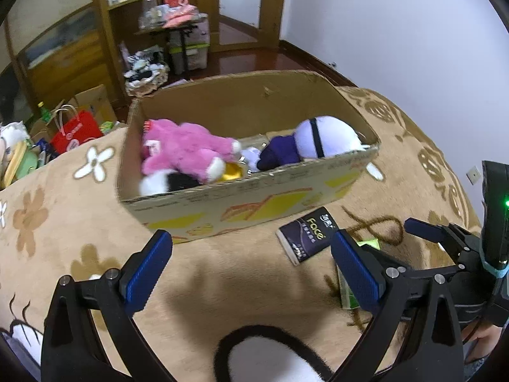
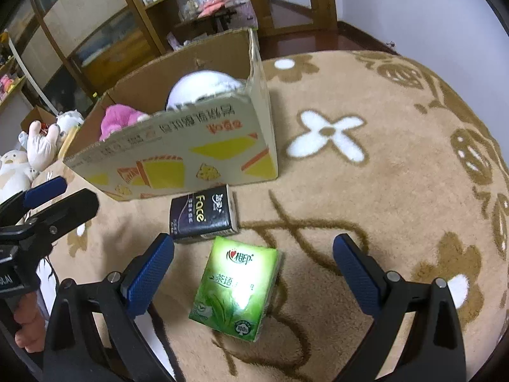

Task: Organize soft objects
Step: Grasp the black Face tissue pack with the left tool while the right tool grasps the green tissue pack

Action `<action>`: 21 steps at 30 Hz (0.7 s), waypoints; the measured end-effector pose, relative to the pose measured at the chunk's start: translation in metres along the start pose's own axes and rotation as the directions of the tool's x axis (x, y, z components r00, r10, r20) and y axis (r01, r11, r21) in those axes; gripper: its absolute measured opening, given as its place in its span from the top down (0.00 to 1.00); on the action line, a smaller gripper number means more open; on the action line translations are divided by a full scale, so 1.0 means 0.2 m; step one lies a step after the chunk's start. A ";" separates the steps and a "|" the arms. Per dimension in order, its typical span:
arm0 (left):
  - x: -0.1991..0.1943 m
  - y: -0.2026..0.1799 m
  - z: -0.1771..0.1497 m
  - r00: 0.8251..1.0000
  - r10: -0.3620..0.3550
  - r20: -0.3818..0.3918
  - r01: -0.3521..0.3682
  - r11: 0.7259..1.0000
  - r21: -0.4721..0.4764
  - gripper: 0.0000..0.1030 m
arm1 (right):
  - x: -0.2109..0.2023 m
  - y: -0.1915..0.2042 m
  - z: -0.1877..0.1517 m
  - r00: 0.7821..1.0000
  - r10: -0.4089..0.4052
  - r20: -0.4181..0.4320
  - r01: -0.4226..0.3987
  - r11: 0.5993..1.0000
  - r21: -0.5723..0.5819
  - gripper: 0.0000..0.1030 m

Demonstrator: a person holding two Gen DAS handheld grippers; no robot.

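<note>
A cardboard box sits on the tan flowered blanket and holds a pink plush, a white and purple plush and a black and white plush. It also shows in the right wrist view. My left gripper is open, just before the box, above a black and white plush at the bottom edge. My right gripper is open over a green tissue pack. A black tissue pack lies between it and the box, also in the left wrist view.
The blanket spreads wide to the right of the box. Several plush toys sit off the left edge. A red bag, wooden shelves and clutter stand beyond the bed. The other gripper shows at the left of the right wrist view.
</note>
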State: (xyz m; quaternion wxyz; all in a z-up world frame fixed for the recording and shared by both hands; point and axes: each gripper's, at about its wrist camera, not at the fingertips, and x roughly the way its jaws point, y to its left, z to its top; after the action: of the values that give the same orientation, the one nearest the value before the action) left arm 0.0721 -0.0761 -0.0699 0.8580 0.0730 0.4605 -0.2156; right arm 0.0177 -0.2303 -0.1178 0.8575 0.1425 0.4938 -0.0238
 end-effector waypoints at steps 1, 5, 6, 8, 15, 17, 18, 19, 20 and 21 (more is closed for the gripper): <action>0.01 0.00 0.00 1.000 -0.006 -0.005 0.006 1.000 0.002 0.04 | 0.01 0.00 0.00 1.000 0.003 -0.009 -0.003 1.000 0.000 0.00; 0.08 -0.02 0.01 0.999 -0.034 -0.031 0.034 0.999 0.001 0.04 | 0.06 0.01 -0.01 0.998 0.020 -0.054 -0.021 1.000 -0.007 0.00; 0.10 -0.02 0.02 0.998 -0.043 -0.039 0.043 0.999 -0.004 0.04 | 0.08 0.02 -0.02 0.997 0.022 -0.071 -0.023 1.000 -0.012 0.01; 0.13 -0.01 0.03 0.997 -0.062 -0.055 0.061 0.998 -0.014 0.04 | 0.11 0.03 -0.02 0.995 0.027 -0.098 -0.029 0.999 -0.014 0.07; 0.25 -0.04 0.05 0.987 -0.123 -0.101 0.119 0.992 -0.047 0.04 | 0.19 0.00 -0.04 0.986 0.021 -0.166 -0.021 1.000 0.004 0.33; 0.28 -0.06 0.05 0.986 -0.125 -0.113 0.121 0.992 -0.042 0.04 | 0.18 0.00 -0.04 0.987 0.020 -0.157 -0.021 1.000 -0.002 0.38; 0.30 -0.06 0.04 0.984 -0.128 -0.120 0.124 0.991 -0.042 0.04 | 0.18 0.00 -0.04 0.988 0.018 -0.151 -0.019 1.000 -0.005 0.38; 0.32 -0.07 0.04 0.983 -0.133 -0.130 0.129 0.991 -0.041 0.04 | 0.18 0.00 -0.04 0.989 0.014 -0.148 -0.016 1.000 -0.010 0.39; 0.33 -0.08 0.04 0.982 -0.134 -0.137 0.130 0.991 -0.040 0.04 | 0.18 0.00 -0.04 0.990 0.009 -0.143 -0.011 1.000 -0.013 0.39; 0.35 -0.09 0.03 0.980 -0.134 -0.145 0.130 0.991 -0.038 0.04 | 0.17 0.00 -0.04 0.991 0.003 -0.137 -0.005 1.000 -0.018 0.39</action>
State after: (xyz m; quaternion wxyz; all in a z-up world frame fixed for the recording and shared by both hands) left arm 0.1027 -0.1162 -0.1220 0.8062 0.0459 0.5296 -0.2596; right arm 0.0291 -0.2244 -0.1506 0.8230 0.1369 0.5513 -0.0079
